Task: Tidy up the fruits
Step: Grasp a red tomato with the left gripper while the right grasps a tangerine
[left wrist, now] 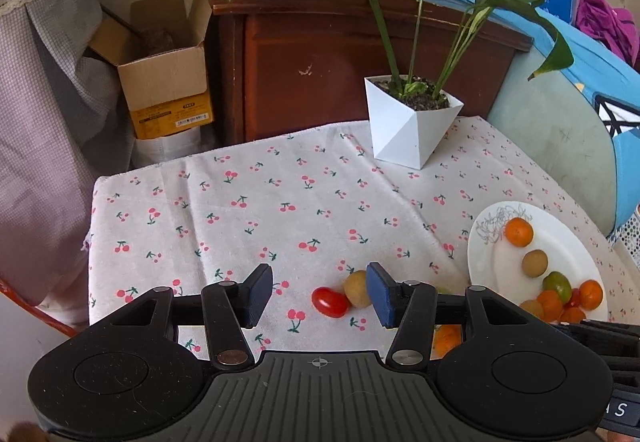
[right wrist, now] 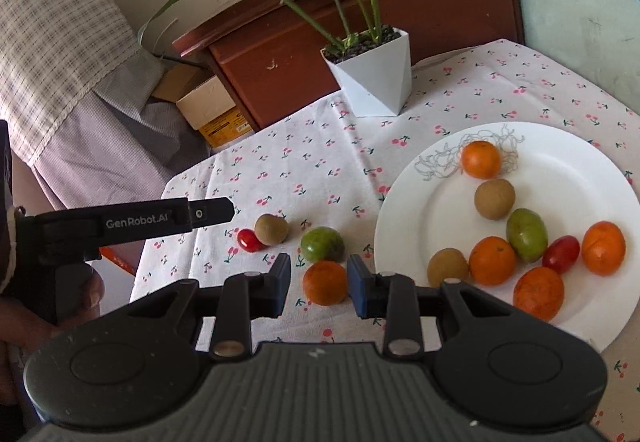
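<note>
Orange (left wrist: pixel 447 340) half hidden behind left claw (left wrist: pixel 320 296)

White plate (right wrist: pixel 440 177), cherry-print cloth (right wrist: pixel 304 161), orange mandarins (right wrist: pixel 481 159), red tomato (right wrist: pixel 251 240), perhaps brownish longans (right wrist: pixel 271 229).

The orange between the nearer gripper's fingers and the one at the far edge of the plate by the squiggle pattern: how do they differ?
The near orange lies on the cherry-print tablecloth, off the plate; the far orange lies on the plate. The near one sits between the open fingers of the right gripper; the far one has no gripper at it. The near one looks a deeper orange, the far one lighter. Both are small, round and unpeeled.
</note>
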### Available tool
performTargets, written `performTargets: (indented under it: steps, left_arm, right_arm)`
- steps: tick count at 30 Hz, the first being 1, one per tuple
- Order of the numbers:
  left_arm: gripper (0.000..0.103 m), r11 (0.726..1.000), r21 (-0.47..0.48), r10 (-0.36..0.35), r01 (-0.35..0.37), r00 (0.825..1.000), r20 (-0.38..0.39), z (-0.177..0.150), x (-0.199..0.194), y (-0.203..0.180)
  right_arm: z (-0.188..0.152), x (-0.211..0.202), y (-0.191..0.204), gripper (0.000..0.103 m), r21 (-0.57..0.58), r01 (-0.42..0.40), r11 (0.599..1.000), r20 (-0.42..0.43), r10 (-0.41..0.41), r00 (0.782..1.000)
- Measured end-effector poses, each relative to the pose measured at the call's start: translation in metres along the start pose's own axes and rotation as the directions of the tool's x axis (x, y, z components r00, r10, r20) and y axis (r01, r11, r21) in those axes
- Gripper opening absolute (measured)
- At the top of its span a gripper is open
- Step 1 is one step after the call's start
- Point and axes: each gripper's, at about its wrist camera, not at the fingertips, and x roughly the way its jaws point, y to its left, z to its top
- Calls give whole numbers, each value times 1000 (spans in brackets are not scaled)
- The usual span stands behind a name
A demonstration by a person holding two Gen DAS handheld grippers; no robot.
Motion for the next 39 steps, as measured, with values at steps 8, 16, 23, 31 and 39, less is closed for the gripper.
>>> performTargets:
  steps: [8,16,23,31,39]
  left_arm:
    - [50,994,111,8,-4,999,-32,-17,14,-2]
    - [49,987,157,-18,18,1000,1,-21,23,-3]
    - [48,985,167,-39,39,999,-4,-24,33,-2]
    - [41,983,169,-68,66,998,9,-26,35,-1]
    - [25,976,203,-84,81,996,10,-27,34,-8]
  right_arm:
    - [-5,15,5,32,-31,14,999,-42,-15,999]
    - [-5,26,7,32,-50,54,997,-55,-57,997]
    - [-6,31,7,32,-50,67,996,-59,-70,996]
    - [-6,32,7,32,-44,66,997,-59,-68,996]
    - [-7,31,6,30,-43,67,997,-58,-69,996]
